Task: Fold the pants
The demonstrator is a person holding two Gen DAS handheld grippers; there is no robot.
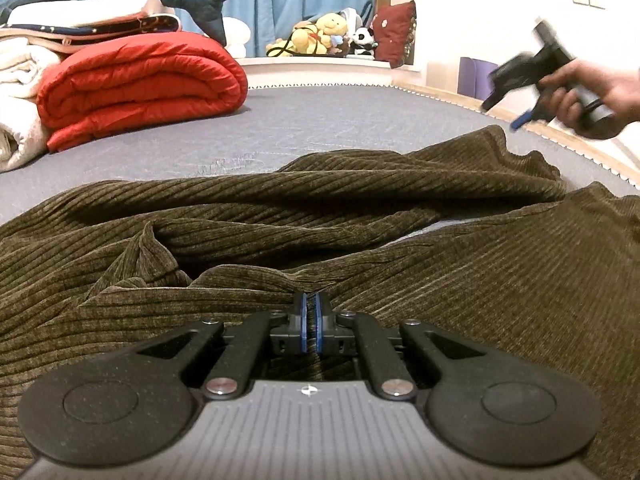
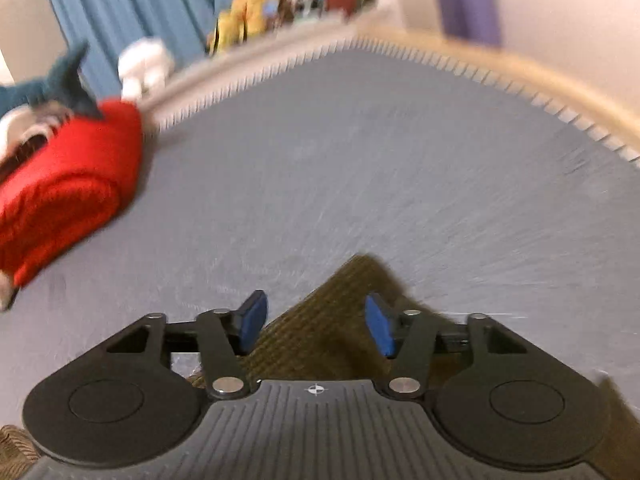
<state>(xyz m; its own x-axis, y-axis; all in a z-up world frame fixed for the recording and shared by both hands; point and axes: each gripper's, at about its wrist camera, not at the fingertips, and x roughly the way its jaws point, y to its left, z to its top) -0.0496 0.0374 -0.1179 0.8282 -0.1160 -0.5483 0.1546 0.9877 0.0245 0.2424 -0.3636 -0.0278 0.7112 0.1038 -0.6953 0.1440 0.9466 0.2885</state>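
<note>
While pants [image 1: 360, 216] lie rumpled on bed [image 1: 320, 128], no neat fold visible: early stage. Left gripper [image 1: 311, 312] fingers pinch cloth; right gripper [image 2: 316, 322] fingers spread, holding nothing.

- A pair of olive-brown ribbed corduroy pants [image 1: 360, 208] lies crumpled across the grey bed surface [image 1: 320, 128], unfolded.
- The cloth is bunched into long ridges and soft folds, with one deep pucker on the left side.
- Near the right, two stretches of fabric part, and a sliver of grey shows between them.
- In the right wrist view, a pointed corner of the pants [image 2: 352, 300] reaches out over the grey surface, blurred.
</note>
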